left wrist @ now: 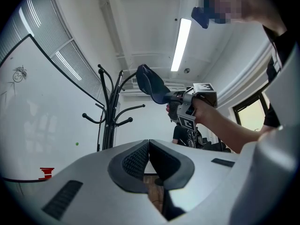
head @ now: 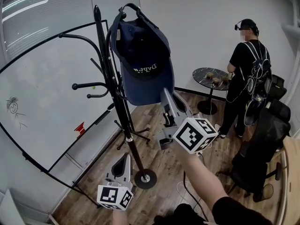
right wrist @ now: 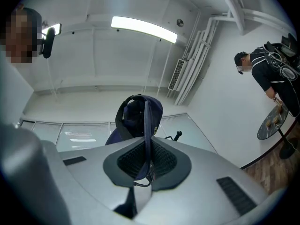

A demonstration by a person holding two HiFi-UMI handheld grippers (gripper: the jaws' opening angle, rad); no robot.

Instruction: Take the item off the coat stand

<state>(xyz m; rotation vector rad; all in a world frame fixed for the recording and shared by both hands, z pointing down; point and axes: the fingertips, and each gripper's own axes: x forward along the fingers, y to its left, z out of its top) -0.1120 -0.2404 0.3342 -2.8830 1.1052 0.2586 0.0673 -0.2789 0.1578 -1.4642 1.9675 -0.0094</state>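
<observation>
Navy baseball cap [head: 143, 62], white embroidered lettering, brim downward: hangs just beside black coat stand's [head: 112, 93] top. Right gripper [right wrist: 146, 146] fingers pinched on its brim. Left gripper [left wrist: 149, 143] fingers pressed together, empty, low beside the stand's base.

Cap up at the top of the coat stand, with the room spread out to its right.
The coat stand [head: 116, 88] stands in front of the whiteboard [head: 42, 93], which lies to its left. The cap [head: 143, 64] is at the stand's top, on its right side, its brim between the jaws of the right gripper [head: 165, 93] below it. The left gripper [head: 125, 157] is low, just left of the stand's base. Farther right, a person [head: 246, 64] stands beside a round table [head: 206, 74] by the wall, with chairs [head: 267, 125] nearer.
</observation>
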